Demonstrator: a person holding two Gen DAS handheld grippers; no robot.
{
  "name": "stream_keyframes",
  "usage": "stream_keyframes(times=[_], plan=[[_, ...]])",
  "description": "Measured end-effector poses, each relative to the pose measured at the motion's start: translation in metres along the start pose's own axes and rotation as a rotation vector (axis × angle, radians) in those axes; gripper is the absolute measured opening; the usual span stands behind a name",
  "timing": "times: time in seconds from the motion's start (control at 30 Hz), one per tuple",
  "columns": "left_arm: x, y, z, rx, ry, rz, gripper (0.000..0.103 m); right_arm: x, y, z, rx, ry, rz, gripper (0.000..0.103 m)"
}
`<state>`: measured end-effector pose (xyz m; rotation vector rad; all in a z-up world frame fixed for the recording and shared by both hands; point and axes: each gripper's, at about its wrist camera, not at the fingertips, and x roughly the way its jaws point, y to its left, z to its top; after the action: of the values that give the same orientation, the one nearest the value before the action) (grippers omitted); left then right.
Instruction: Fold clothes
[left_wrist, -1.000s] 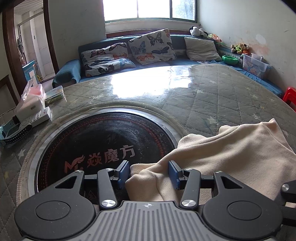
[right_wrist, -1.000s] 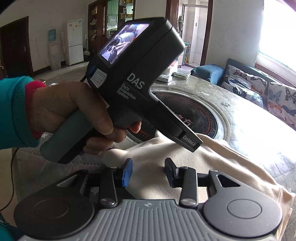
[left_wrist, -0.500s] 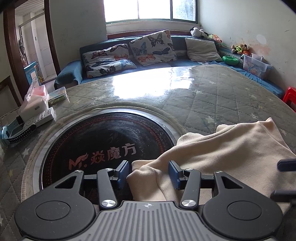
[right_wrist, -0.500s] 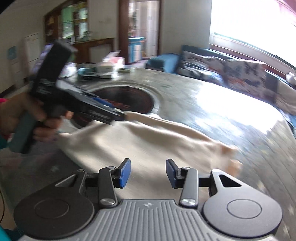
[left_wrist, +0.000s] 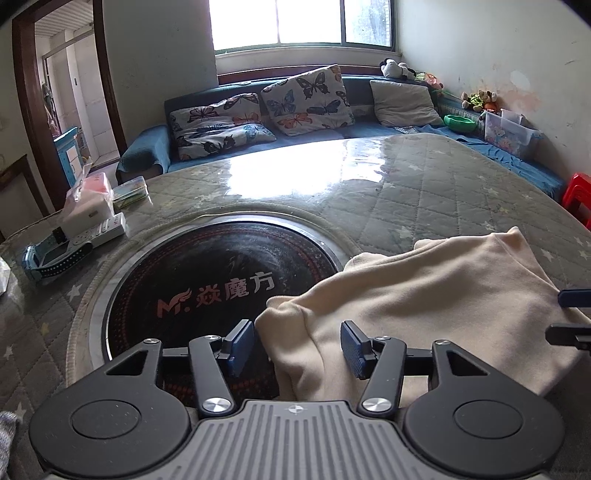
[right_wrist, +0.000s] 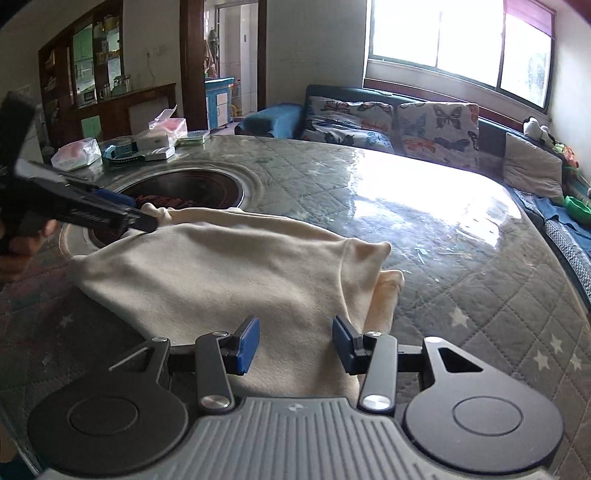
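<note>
One cream garment (left_wrist: 424, 295) lies on the one round quilted table (left_wrist: 424, 184), at about four o'clock from the one dark round hotplate (left_wrist: 207, 280) in its middle. Two grippers: the left gripper (left_wrist: 297, 345) and the right gripper (right_wrist: 295, 345), each with two blue pads. Toward ten o'clock of the hotplate sit one white power strip (left_wrist: 99, 232), one blue watch (left_wrist: 51, 256) and perhaps two or three packets, too blurred to count. On the sofa (left_wrist: 147, 155): three butterfly cushions (left_wrist: 306, 99), one plain grey cushion (left_wrist: 404, 99)
</note>
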<state>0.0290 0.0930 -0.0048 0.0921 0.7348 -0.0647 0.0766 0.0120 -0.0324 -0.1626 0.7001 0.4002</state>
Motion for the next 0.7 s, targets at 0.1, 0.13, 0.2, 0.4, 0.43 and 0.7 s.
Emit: stream_keyframes(times=[0.1, 0.13, 0.2, 0.4, 0.43, 0.7], plan=[[-0.010, 0.003, -0.008, -0.013, -0.001, 0.004, 0.056, -0.002, -0.002, -0.002, 0.017, -0.007, -0.001, 0.044], [-0.012, 0.004, -0.011, -0.019, 0.000, 0.007, 0.056, -0.001, -0.002, -0.003, 0.022, -0.006, -0.001, 0.044], [-0.019, 0.007, -0.018, -0.036, 0.002, 0.011, 0.056, 0.000, -0.003, -0.004, 0.029, -0.003, -0.004, 0.044], [-0.038, 0.018, -0.041, -0.090, -0.008, -0.010, 0.056, -0.002, -0.003, -0.008, 0.028, 0.000, -0.005, 0.044], [-0.040, 0.018, -0.045, -0.093, -0.010, -0.017, 0.056, -0.002, -0.003, -0.009, 0.028, 0.003, -0.006, 0.044], [-0.038, 0.022, -0.054, -0.125, 0.009, -0.062, 0.054, 0.000, -0.005, -0.015, -0.012, 0.025, -0.015, 0.044]])
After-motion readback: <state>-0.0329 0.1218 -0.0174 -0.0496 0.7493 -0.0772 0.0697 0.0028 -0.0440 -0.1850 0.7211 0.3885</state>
